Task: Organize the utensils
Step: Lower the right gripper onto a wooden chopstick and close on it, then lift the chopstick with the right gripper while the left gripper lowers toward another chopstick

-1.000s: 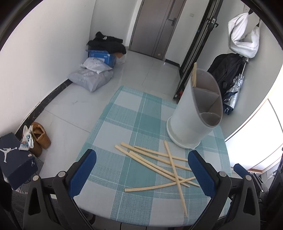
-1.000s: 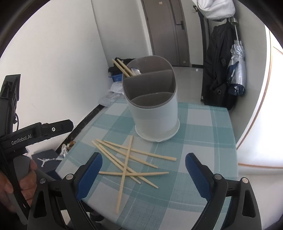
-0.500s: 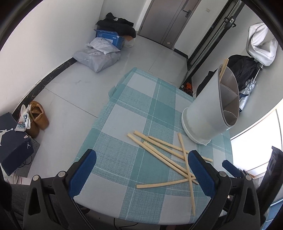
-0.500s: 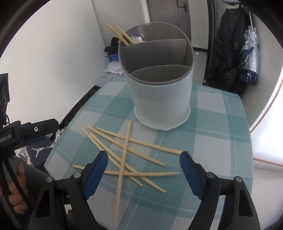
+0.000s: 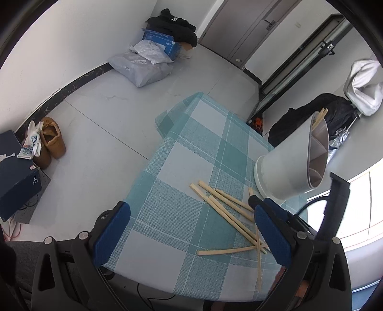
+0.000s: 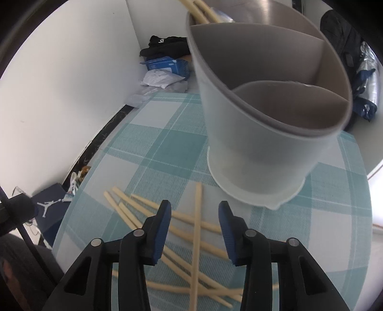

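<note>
Currently the right gripper (image 6: 195, 215) has its blue pads (image 6: 162, 229) partly apart; the jaws have just been closing, with one chopstick (image 6: 197, 229) running lengthwise through the gap. The pads do not yet press on it as far as the right wrist view shows, so I read this as the closing stage of a pick, not a completed grip. The gripper points steeply down at the table, low over the pile.

The left gripper (image 5: 191, 229) has its pads (image 5: 112, 229) spread wide, nothing between them but tablecloth (image 5: 182, 167). It is also angled down and sits beside the pile; its right-hand pad overlaps the ends of several sticks in the left wrist view, but contact cannot be confirmed.

Outward from the fingers: the loose chopsticks (image 5: 227, 210) lie crossed in a heap on the checked cloth, roughly six of them, just in front of the utensil holder (image 6: 263, 124). The holder stands upright, divided into compartments. The far compartment already contains a few chopsticks (image 6: 198, 9) leaning out over the rim; the two nearer compartments look empty.

Progress estimate: early to middle. A few sticks are sorted; most remain on the table. Remaining work: grasp each stick, lift it and drop it in the far compartment.
</note>
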The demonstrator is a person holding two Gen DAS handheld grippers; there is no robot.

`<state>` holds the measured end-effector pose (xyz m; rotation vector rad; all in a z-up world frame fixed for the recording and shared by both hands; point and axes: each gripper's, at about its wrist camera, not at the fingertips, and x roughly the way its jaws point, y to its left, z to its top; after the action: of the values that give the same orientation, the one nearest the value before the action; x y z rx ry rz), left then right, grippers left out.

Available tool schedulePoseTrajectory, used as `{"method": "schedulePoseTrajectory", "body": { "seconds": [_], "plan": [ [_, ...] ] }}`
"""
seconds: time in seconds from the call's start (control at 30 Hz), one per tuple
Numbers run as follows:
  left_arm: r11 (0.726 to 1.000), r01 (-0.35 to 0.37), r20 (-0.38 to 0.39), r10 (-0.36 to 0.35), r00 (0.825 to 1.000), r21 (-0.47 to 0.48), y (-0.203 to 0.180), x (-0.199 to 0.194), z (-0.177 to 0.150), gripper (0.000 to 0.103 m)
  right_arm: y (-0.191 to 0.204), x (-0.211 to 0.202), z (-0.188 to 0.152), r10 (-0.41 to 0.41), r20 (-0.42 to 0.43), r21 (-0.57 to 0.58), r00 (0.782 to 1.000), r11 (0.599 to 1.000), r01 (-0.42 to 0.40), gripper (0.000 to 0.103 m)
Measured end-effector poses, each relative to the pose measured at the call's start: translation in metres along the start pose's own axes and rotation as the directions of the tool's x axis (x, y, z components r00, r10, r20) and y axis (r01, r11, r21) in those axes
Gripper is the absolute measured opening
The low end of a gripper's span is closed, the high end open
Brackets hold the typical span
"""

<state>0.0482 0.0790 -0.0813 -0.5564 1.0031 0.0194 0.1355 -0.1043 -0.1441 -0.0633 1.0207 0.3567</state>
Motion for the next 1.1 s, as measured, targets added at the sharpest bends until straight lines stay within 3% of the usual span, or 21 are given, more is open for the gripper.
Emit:
{"method": "schedulePoseTrajectory", "body": {
  "seconds": [0.3, 0.37, 0.47, 0.5, 0.67, 0.83, 0.93, 1.1],
  "plan": [
    [0.999, 0.005, -0.008, -0.006, 1.000, -0.050, 0.015, -0.001, 0.006, 0.102, 0.027, 0.023, 0.012, -0.135, -0.052, -0.086, 0.990, 0.988, 0.130, 0.024],
    [0.998, 0.002, -0.007, -0.003, 1.000, -0.057, 0.018, -0.002, 0.008, 0.102, 0.029, 0.025, 0.013, -0.136, -0.054, -0.093, 0.989, 0.987, 0.131, 0.021],
    [0.998, -0.013, -0.003, 0.013, 1.000, -0.055, 0.020, -0.001, 0.008, 0.102, 0.031, 0.027, 0.014, -0.136, -0.064, -0.099, 0.989, 0.987, 0.130, 0.005],
    [0.998, -0.019, -0.002, 0.019, 1.000, -0.054, 0.020, 0.000, 0.008, 0.102, 0.031, 0.027, 0.013, -0.140, -0.064, -0.106, 0.988, 0.985, 0.132, 0.005],
    [0.998, -0.030, -0.005, 0.030, 1.000, -0.060, 0.023, 0.002, 0.008, 0.102, 0.029, 0.014, 0.013, -0.092, -0.039, -0.103, 0.995, 0.991, 0.088, 0.005],
    [0.999, -0.048, 0.008, 0.048, 0.999, 0.002, 0.013, 0.001, 0.004, 0.102, 0.011, -0.026, 0.012, 0.020, 0.053, 0.006, 0.998, 1.000, -0.020, 0.005],
    [0.998, -0.045, 0.004, 0.045, 0.999, 0.047, 0.005, 0.003, 0.000, 0.102, -0.015, -0.050, 0.011, 0.102, 0.126, 0.133, 0.987, 0.984, -0.119, 0.005],
    [0.982, -0.053, 0.000, 0.054, 0.999, 0.182, -0.019, 0.008, -0.013, 0.102, -0.052, -0.078, 0.004, 0.146, 0.219, 0.244, 0.965, 0.949, -0.200, 0.005]
  ]
}}
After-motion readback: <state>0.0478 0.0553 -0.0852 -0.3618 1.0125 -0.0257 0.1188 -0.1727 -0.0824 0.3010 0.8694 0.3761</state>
